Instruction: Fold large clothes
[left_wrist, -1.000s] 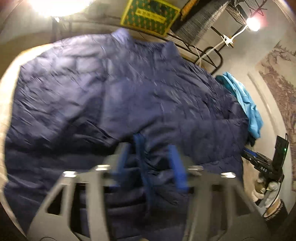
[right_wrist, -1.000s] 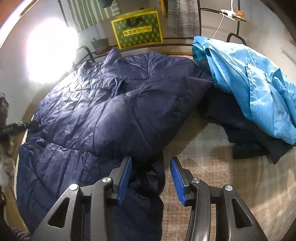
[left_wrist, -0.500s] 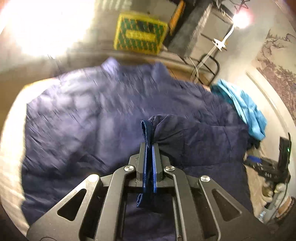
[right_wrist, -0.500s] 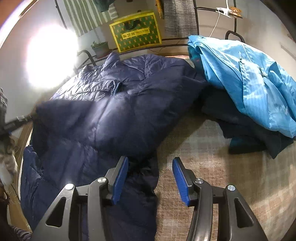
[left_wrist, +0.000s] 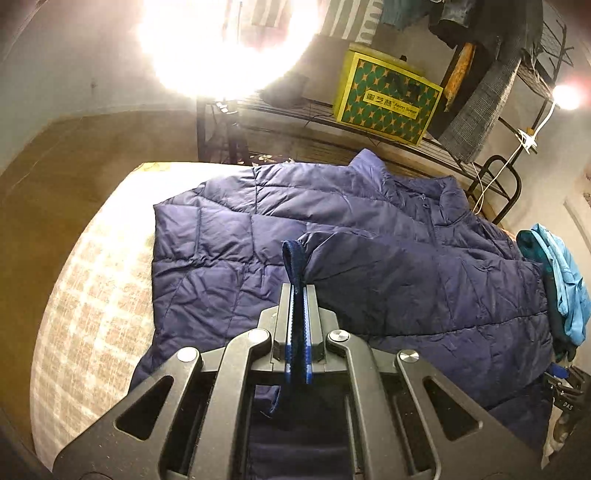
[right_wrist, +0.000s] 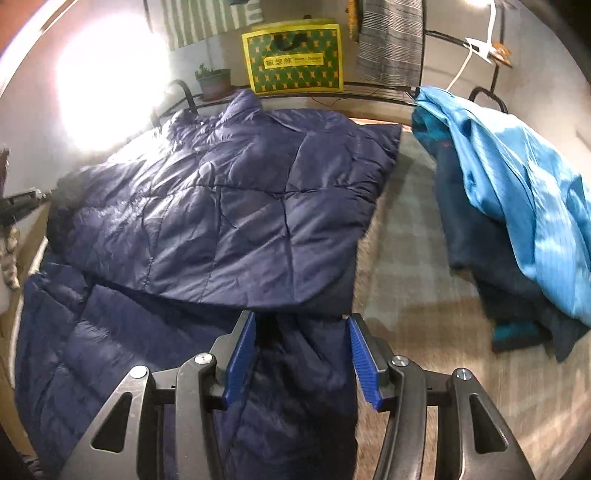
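Observation:
A navy quilted puffer jacket (left_wrist: 369, 236) lies spread on a plaid-covered surface, collar at the far end. My left gripper (left_wrist: 297, 295) is shut on the jacket's sleeve cuff (left_wrist: 293, 258) and holds the sleeve lifted across the jacket body. In the right wrist view the jacket (right_wrist: 229, 214) fills the left half, the sleeve stretched across it to the left. My right gripper (right_wrist: 301, 347) is open and empty, its blue pads above the jacket's near right hem. The left gripper shows at the far left edge there (right_wrist: 22, 203).
A light blue garment (right_wrist: 517, 184) lies heaped over darker clothes (right_wrist: 491, 273) on the right. A black metal rack at the back carries a yellow-green box (right_wrist: 293, 59), a potted plant (right_wrist: 213, 82) and hanging clothes. A bright lamp (left_wrist: 225, 40) glares at the back left. Plaid cover (right_wrist: 406, 258) lies between jacket and pile.
My left gripper closed on the sleeve cuff, then lifted and drew the sleeve leftward across the jacket body. My right gripper stayed open, moving only slightly.

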